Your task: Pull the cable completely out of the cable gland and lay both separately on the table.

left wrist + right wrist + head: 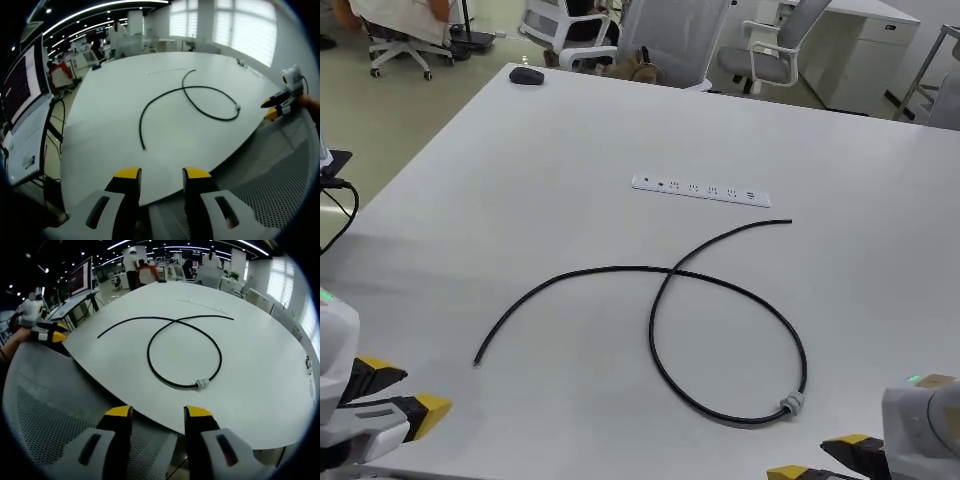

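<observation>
White table (570, 170), looped cable (590, 270) wearing gland (790, 405); head view catches power strip (700, 190); left gripper (159, 172), right gripper (159, 410) gaping, empty

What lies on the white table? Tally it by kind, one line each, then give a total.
Cable: 1
Cable gland: 1
Power strip: 1
Black mouse: 1
Total: 4
</observation>
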`<state>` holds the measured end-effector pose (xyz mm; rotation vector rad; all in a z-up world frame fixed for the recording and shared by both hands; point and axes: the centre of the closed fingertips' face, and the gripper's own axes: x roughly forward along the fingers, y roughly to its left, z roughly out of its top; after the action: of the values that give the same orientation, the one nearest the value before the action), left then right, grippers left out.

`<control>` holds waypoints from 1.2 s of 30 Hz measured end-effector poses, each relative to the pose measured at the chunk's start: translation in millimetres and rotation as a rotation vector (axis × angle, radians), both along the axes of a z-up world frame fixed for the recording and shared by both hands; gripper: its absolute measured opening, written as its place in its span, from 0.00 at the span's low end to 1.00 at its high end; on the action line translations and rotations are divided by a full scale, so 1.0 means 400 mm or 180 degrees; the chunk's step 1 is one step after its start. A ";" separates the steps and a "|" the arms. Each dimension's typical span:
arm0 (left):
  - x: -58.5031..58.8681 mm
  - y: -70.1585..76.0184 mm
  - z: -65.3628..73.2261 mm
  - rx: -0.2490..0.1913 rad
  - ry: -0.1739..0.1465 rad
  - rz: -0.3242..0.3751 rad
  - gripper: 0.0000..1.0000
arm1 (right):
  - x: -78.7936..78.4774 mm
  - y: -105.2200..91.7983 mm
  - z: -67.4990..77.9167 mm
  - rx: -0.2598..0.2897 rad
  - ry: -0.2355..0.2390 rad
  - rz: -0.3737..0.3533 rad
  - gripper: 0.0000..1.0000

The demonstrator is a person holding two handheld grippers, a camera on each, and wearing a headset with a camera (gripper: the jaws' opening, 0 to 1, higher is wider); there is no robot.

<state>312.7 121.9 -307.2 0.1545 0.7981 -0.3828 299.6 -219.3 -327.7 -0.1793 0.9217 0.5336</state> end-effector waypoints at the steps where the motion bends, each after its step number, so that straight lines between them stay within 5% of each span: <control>1: 0.000 0.000 0.000 0.0003 0.0001 0.0001 0.35 | -0.001 0.001 0.000 0.0003 0.0008 0.0005 0.42; 36: -0.007 -0.004 -0.008 0.0019 0.0079 -0.0052 0.31 | -0.004 0.009 -0.001 0.0040 0.0037 0.0052 0.39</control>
<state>310.1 120.3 -310.5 0.1620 0.8229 -0.3984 298.1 -215.8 -328.3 -0.1728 0.9287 0.5559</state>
